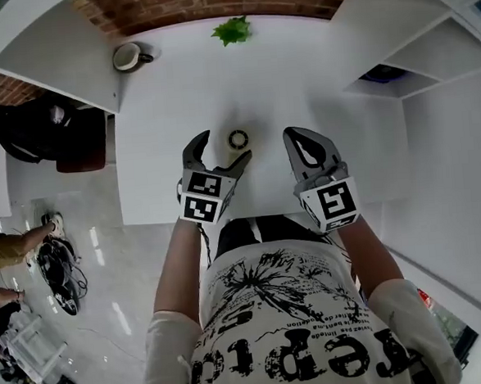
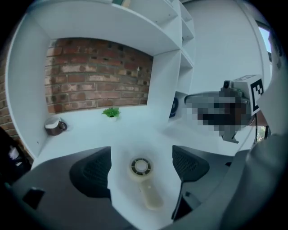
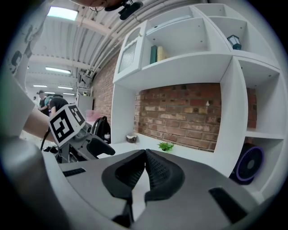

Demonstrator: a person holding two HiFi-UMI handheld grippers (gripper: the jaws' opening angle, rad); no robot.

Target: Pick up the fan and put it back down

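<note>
Fan (image 1: 238, 139): lies flat on white table (image 1: 176, 93), close to the near edge; round head away from the person, handle toward the person.

Left gripper (image 1: 225, 147): jaws spread wide, one on each side of fan. In left gripper view (image 2: 142, 165), fan (image 2: 141, 167) sits in the gap, apart from both pads (image 2: 96, 170); nothing gripped.

Right gripper (image 1: 296, 138): near fan, to its right, not touching. In right gripper view (image 3: 145, 157), jaws pressed together with nothing between them.

Plant (image 1: 232, 30): straight beyond fan, well apart, at the back of table against brick wall (image 1: 211, 0).

Cup (image 1: 130, 56): beyond fan and to its left, well apart, in the back corner of table.

Shelves (image 1: 394, 45): white, beyond fan and to its right; round blue-rimmed object (image 3: 249, 165) in a lower compartment.

Dark bag (image 1: 39, 131): well left of fan, off table.

Printed white shirt (image 1: 291, 323): on the near side of fan, past the table edge, between both forearms
</note>
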